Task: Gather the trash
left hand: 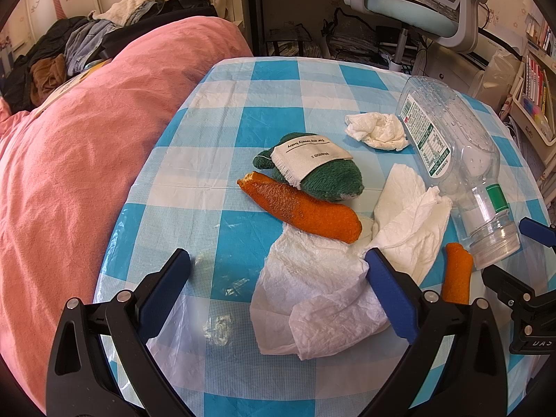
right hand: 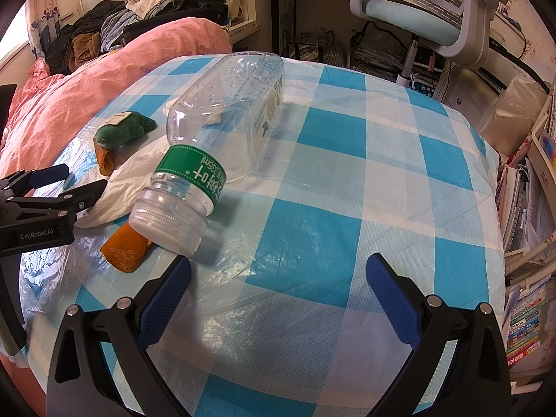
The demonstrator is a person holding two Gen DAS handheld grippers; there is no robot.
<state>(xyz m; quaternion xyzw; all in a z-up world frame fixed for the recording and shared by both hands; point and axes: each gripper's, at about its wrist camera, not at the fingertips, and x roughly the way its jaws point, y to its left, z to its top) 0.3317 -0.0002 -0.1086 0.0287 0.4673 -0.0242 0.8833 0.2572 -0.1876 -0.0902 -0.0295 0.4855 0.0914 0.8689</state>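
Trash is seen scattered on a table covered by a blue-and-white checked cloth, w/ a pink duvet bunched along its left edge and a pale blue office chair behind. The left gripper is held low over the near edge, its 2 blue-padded fingers spread wide and gripping nothing; the right-hand pad is seen over a crumpled white plastic wrapper, though contact cannot be confirmed. A long orange peel is laid partly on that wrapper, w/ a green knitted item bearing a white cloth label touching its far side. A crumpled tissue is seen farther back, just beside a clear plastic bottle lying on its side, cap toward the cameras, green band around its neck. A 2nd, smaller peel piece is tucked under the bottle's cap end. The right gripper is likewise spread, empty, over bare cloth, w/ its left pad near the bottle cap. A clear bag and shelved books are visible at right
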